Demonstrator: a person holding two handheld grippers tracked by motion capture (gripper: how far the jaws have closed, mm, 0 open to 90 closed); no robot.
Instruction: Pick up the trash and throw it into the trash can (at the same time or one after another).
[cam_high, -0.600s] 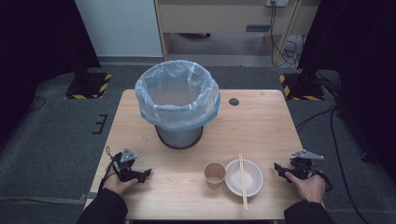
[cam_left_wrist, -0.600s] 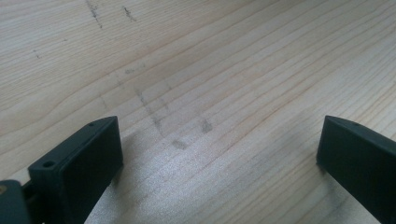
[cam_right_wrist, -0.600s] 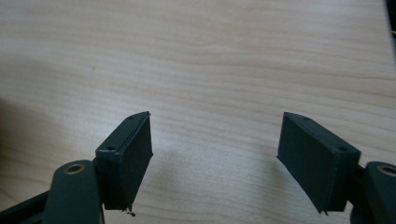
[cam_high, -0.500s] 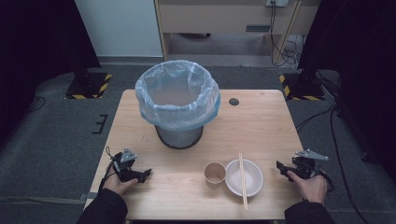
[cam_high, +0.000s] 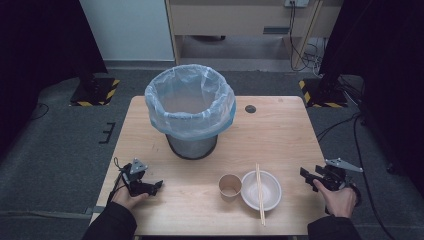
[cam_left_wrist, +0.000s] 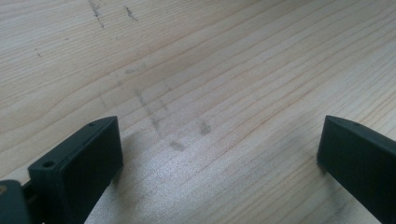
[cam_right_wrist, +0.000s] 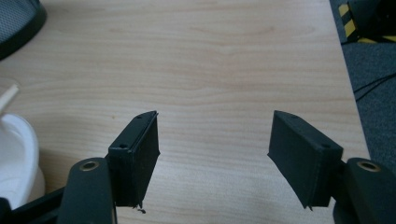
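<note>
I see right gripper (cam_high: 306, 174) at the counter's (cam_high: 280, 135) right edge, fingers apart, nothing between | left gripper (cam_high: 156, 185) low at front left, fingers wide apart over bare wood | white bowl (cam_high: 261, 191) with chopsticks (cam_high: 259, 192) across it front centre, paper cup (cam_high: 230, 186) touching its left | lined bin (cam_high: 190, 112) behind

no readable text, labels, brands or numbers anywhere

Overhead front view; two close table (cam_high: 280, 130) views
</note>
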